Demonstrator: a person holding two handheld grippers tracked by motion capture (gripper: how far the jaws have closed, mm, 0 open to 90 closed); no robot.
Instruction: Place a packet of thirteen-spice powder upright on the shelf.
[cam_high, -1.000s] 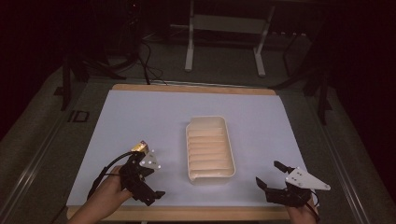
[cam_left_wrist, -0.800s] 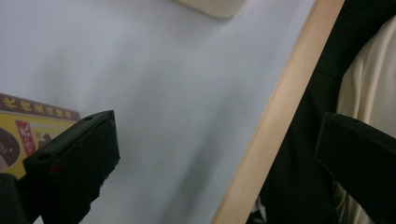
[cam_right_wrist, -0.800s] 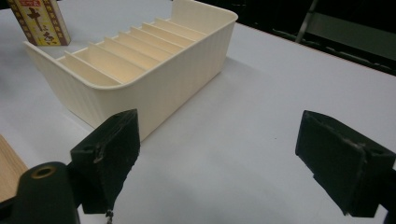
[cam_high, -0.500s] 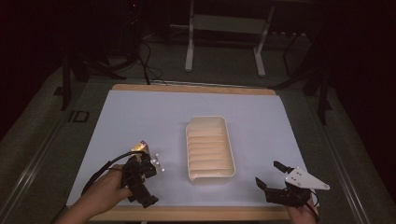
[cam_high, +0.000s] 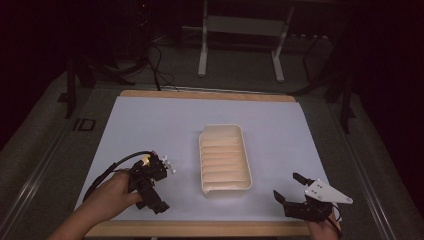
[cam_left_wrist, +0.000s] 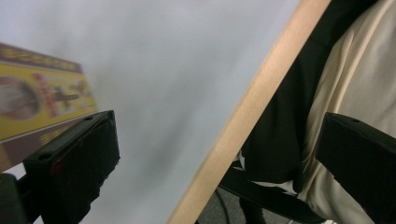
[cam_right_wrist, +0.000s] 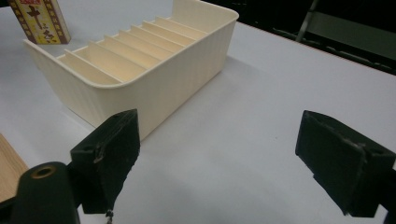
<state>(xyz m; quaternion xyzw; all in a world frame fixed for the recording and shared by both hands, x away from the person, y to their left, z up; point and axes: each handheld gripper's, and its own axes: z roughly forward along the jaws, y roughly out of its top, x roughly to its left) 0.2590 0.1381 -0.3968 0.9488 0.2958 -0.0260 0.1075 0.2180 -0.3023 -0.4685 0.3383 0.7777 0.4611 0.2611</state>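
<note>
Since a second earlier, my left gripper (cam_high: 150, 186) had drawn back toward the near edge of the tabletop (cam_high: 150, 120) and turned, while my right gripper (cam_high: 295, 192) had hardly shifted. In the high view the left gripper lay at the near-left of the pale tabletop, held by a hand (cam_high: 107, 197), with its cable looping out to the left. In the left gripper view its two black jaws stood wide apart with nothing between them; beside the left-hand jaw lay a yellow box with printed lettering (cam_left_wrist: 39, 100), though I could not tell whether they touched. The wooden edge strip (cam_left_wrist: 243, 116) of the tabletop ran diagonally through that view, with dark and cream fabric beyond it. The cream ribbed tray (cam_high: 225, 160) sat near the middle of the tabletop, long side running away from me, its compartments empty. My right gripper rested at the near-right, well apart from the tray, its grey three-cornered plate on top. In the right gripper view its jaws were spread wide and empty, facing the tray's near corner (cam_right_wrist: 140, 93), with the yellow box (cam_right_wrist: 41, 21) standing just beyond the tray.
</note>
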